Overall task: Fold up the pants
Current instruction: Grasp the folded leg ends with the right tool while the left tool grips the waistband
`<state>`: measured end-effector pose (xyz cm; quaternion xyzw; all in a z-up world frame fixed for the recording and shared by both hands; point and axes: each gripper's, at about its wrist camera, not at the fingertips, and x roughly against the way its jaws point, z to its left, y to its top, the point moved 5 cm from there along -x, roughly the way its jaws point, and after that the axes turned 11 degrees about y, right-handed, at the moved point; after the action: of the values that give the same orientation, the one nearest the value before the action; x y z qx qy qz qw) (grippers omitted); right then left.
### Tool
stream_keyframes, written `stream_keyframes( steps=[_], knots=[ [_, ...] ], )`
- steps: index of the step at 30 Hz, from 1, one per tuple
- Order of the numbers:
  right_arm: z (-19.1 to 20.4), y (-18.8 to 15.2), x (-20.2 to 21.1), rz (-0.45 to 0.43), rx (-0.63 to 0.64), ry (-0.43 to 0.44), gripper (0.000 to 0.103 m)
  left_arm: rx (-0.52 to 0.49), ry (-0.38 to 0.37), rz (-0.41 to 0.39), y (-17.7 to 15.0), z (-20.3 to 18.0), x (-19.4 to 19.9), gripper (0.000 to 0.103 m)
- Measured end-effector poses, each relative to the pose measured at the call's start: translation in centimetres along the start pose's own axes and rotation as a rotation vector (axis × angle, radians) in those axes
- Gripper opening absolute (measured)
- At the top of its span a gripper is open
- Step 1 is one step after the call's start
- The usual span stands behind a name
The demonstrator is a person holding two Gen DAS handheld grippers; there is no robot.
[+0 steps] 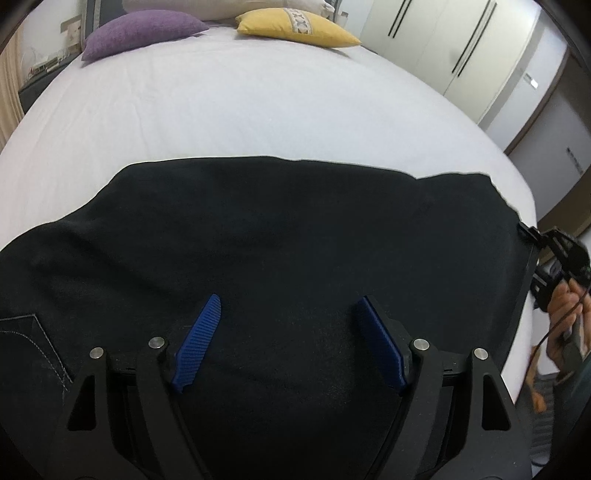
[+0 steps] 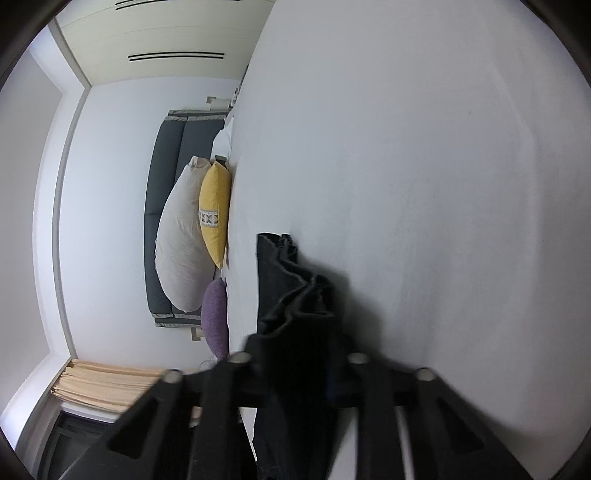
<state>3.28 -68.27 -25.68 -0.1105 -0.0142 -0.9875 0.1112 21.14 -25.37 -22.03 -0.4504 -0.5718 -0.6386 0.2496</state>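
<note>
Black pants [image 1: 277, 229] lie spread across the near part of a white bed [image 1: 240, 110]. My left gripper [image 1: 290, 306] hovers just over the cloth with its blue fingers [image 1: 197, 343] wide apart and nothing between them. My right gripper [image 2: 295, 347] is turned on its side and shut on a bunched edge of the pants [image 2: 288, 288]; its fingertips are hidden by the cloth. The right gripper also shows in the left wrist view [image 1: 554, 266], at the right end of the pants, held by a hand.
A purple cushion [image 1: 140, 31], a yellow cushion [image 1: 295, 27] and a large cream pillow [image 2: 181, 236] lie at the head of the bed against a grey headboard [image 2: 166, 184]. White wardrobe doors [image 1: 461, 48] stand to the right. Curtains [image 2: 107, 387] hang beyond the bed.
</note>
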Motion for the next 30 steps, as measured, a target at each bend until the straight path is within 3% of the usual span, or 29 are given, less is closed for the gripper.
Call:
stream_keyframes(
  steps=[9, 13, 15, 17, 20, 22, 23, 25, 30],
  knots=[
    [0.7, -0.6, -0.1, -0.025, 0.074, -0.040, 0.012, 0.034, -0.037, 0.000, 0.1, -0.1, -0.6, 0.077],
    [4.4, -1.8, -0.7, -0.028, 0.231, -0.122, 0.013, 0.077, -0.082, -0.003, 0.3, 0.5, -0.5, 0.077],
    [7.5, -3.7, -1.8, 0.007, 0.381, -0.161, 0.013, 0.105, -0.110, -0.006, 0.3, 1.0, -0.2, 0.077],
    [11.4, -7.8, -4.3, 0.106, 0.598, -0.183, 0.013, 0.157, -0.145, -0.009, 0.4, 1.8, 0.3, 0.078],
    [14.5, -19.4, -9.0, 0.382, 1.095, -0.272, 0.013, 0.277, -0.209, -0.012, 0.7, 3.1, 1.2, 0.079],
    [13.0, -27.8, -10.5, 0.537, 1.483, -0.367, 0.013, 0.330, -0.252, -0.008, 0.7, 3.6, 1.5, 0.085],
    [12.0, -30.1, -11.0, 0.580, 1.582, -0.394, 0.012, 0.355, -0.276, 0.003, 0.6, 3.8, 1.6, 0.086],
    [9.4, -32.7, -11.7, 0.637, 1.645, -0.436, 0.012, 0.404, -0.333, 0.030, 0.5, 4.0, 1.4, 0.087],
    [8.1, -33.3, -12.0, 0.592, 1.686, -0.484, 0.012, 0.478, -0.400, 0.081, 0.7, 4.1, 0.8, 0.091]
  ],
)
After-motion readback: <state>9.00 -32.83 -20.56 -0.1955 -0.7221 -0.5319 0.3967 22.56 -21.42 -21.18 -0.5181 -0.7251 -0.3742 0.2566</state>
